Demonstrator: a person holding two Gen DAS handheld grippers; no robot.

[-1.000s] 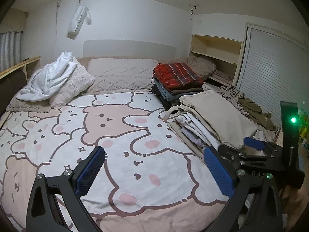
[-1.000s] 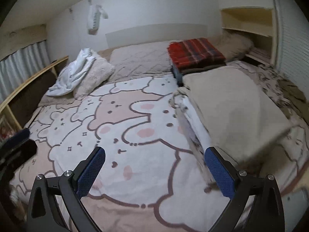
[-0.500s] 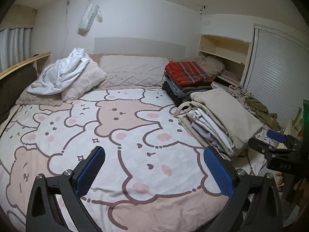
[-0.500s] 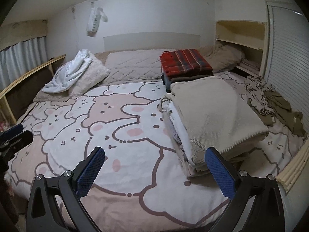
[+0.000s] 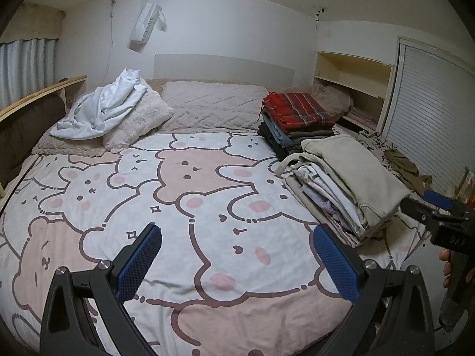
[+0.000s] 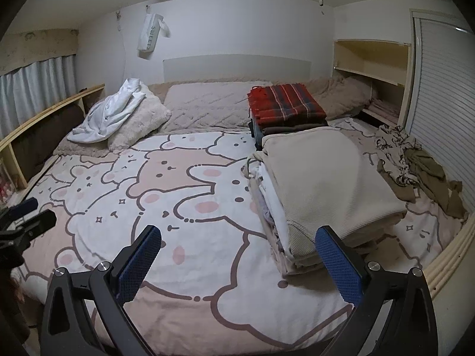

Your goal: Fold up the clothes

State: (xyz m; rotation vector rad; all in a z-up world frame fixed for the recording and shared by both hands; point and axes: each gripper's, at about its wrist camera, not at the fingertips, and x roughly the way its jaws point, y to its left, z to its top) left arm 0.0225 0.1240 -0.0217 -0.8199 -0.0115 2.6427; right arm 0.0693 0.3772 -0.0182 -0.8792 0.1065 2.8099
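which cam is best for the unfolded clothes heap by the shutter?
Right wrist: the crumpled heap lies spread in open view beside the folded stack. Left wrist shows only a strip of it behind that stack.

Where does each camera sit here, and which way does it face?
Left wrist: on the left gripper at the bed's foot, facing the headboard; right gripper and fingers at right edge.
Right wrist: on the right gripper, further right, same heading; left gripper at left edge.
Shared: bed, beige stack, plaid stack, white garment. Both jaws open, empty.
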